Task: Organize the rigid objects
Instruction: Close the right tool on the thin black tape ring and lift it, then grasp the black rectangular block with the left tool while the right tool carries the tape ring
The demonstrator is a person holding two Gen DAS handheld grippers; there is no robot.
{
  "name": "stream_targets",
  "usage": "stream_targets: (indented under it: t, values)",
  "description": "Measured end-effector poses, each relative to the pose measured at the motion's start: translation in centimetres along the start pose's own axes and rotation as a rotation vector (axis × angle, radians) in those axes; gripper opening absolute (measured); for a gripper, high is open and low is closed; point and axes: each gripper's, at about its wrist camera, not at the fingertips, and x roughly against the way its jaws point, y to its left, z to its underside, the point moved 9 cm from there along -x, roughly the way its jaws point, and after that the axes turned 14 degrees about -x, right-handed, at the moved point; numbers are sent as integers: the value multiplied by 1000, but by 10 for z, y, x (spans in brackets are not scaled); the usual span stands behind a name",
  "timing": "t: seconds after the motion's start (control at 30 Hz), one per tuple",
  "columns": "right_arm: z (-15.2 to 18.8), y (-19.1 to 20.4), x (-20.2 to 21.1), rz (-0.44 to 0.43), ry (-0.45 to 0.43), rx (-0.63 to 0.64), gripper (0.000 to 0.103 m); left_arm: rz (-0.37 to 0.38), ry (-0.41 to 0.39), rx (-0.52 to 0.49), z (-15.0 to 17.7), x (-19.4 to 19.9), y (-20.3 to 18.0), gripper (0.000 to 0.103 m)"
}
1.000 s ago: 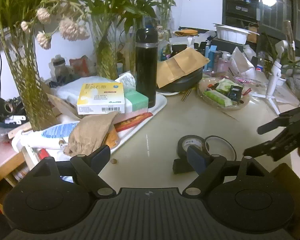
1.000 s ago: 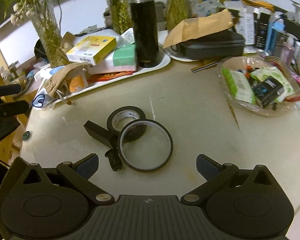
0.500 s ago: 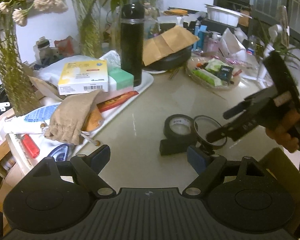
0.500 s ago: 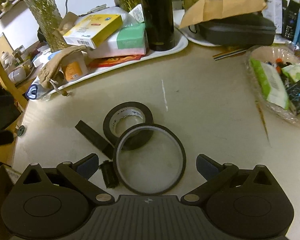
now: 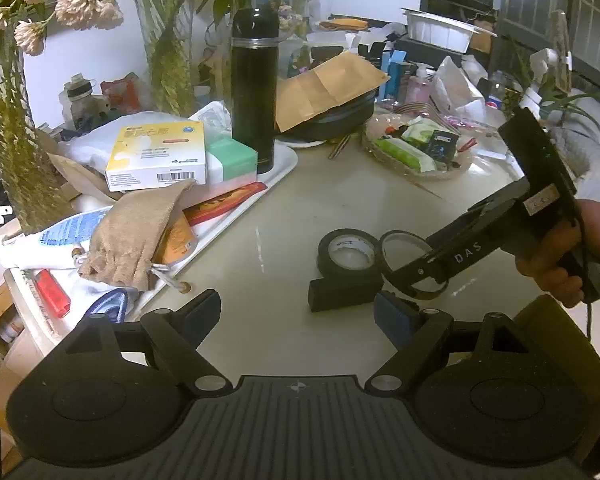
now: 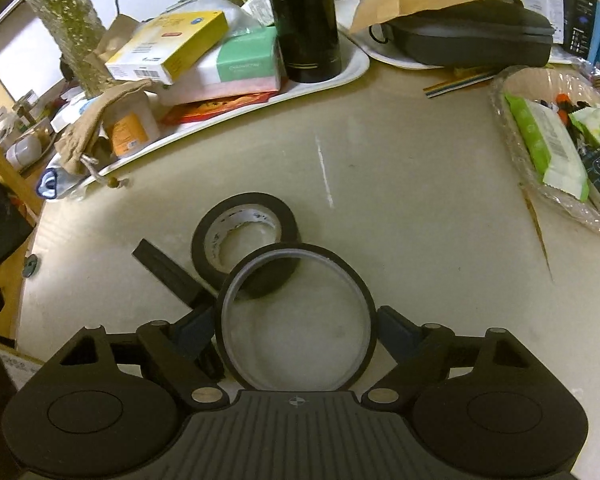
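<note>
A thin dark tape ring (image 6: 342,268) lies on the beige table (image 6: 400,208), its far edge propped on a black tape roll (image 6: 246,236). My right gripper (image 6: 296,326) is tipped down over the ring. Its jaws are closing, and both blue pads (image 6: 392,328) meet the ring's sides. A black block (image 6: 168,270) lies left of the roll. From the left wrist, a hand holds that gripper's finger (image 5: 452,258) across the ring (image 5: 400,236), beside the roll (image 5: 348,250) and block (image 5: 344,294). My left gripper (image 5: 298,308) hovers open over bare table, holding nothing.
A white tray (image 5: 284,168) at the back left carries boxes, a tall black flask (image 5: 254,96) and a tan pouch (image 5: 136,232). A clear bowl of packets (image 5: 416,148) sits at the right. A black case under a brown envelope (image 6: 472,36) lies behind. Vases of plants line the rear.
The right gripper came forward and down over the thin ring and its jaws narrowed onto it. The left view turned slightly, bringing the right gripper and hand into sight.
</note>
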Motion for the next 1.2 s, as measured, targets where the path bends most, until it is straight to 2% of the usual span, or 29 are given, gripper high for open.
stream_targets:
  t: [0.37,0.77,1.2]
  values:
    - [3,-5,48,13,-111,-13,88,42,28,-12,-6,-6,-8,84]
    - [25,-26,105,28,-205,-93,88,25,156,-13,-19,-34,-23,84]
    - [56,-33,151,-3,-264,-155,88,-7,287,40,-21,-92,-35,84]
